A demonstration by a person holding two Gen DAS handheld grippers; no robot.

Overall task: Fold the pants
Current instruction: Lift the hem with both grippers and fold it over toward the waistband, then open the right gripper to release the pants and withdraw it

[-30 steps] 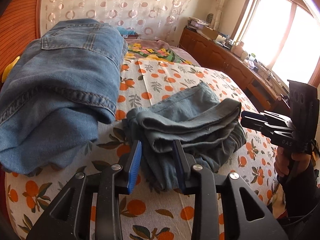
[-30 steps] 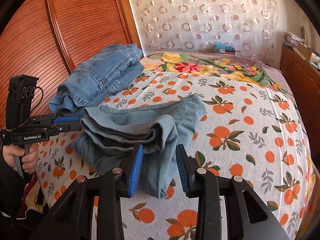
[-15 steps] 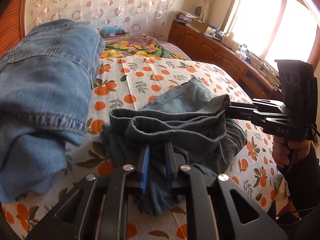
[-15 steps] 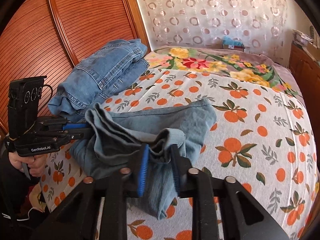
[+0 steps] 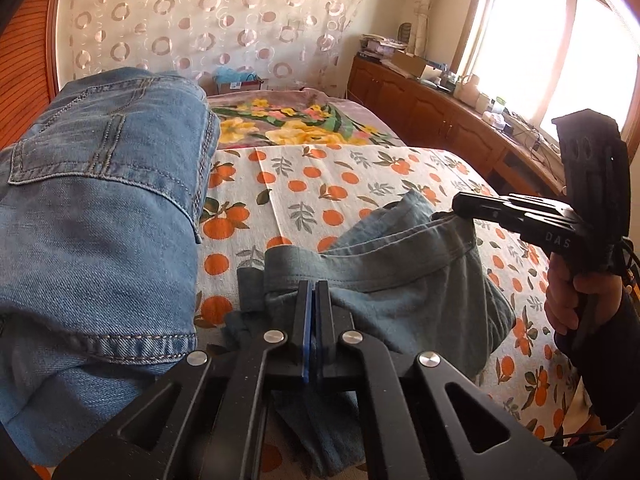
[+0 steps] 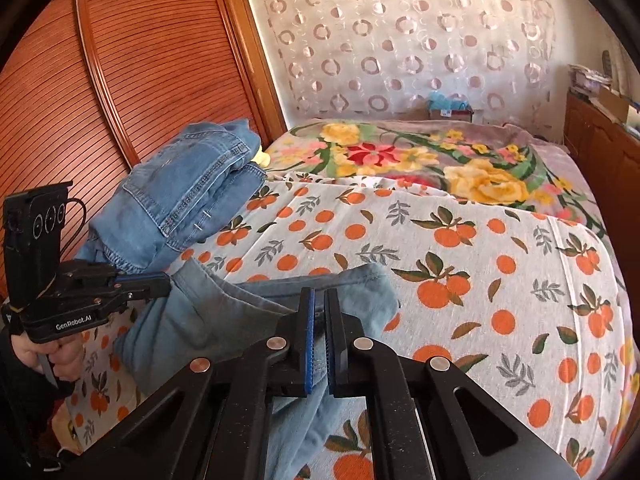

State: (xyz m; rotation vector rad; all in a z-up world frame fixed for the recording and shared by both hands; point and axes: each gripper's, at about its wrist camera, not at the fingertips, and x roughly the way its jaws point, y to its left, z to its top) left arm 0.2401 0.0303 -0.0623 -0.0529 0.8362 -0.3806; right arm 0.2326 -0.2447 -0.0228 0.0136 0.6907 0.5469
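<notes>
Left wrist view: the left gripper [image 5: 313, 304] is clamped on the near edge of the grey-blue pants [image 5: 400, 280], low centre of frame; the right gripper [image 6: 319, 312] pinches another edge. The fabric looks soft, limp and light, best held by hems. Folded jeans [image 5: 100, 208] fill the left.

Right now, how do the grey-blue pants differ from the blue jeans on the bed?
The grey-blue pants are paler and pinched by both the left gripper and right gripper; the blue jeans are brighter denim, untouched. The pants look bunched, the jeans folded. Both lie on the orange-print sheet.
</notes>
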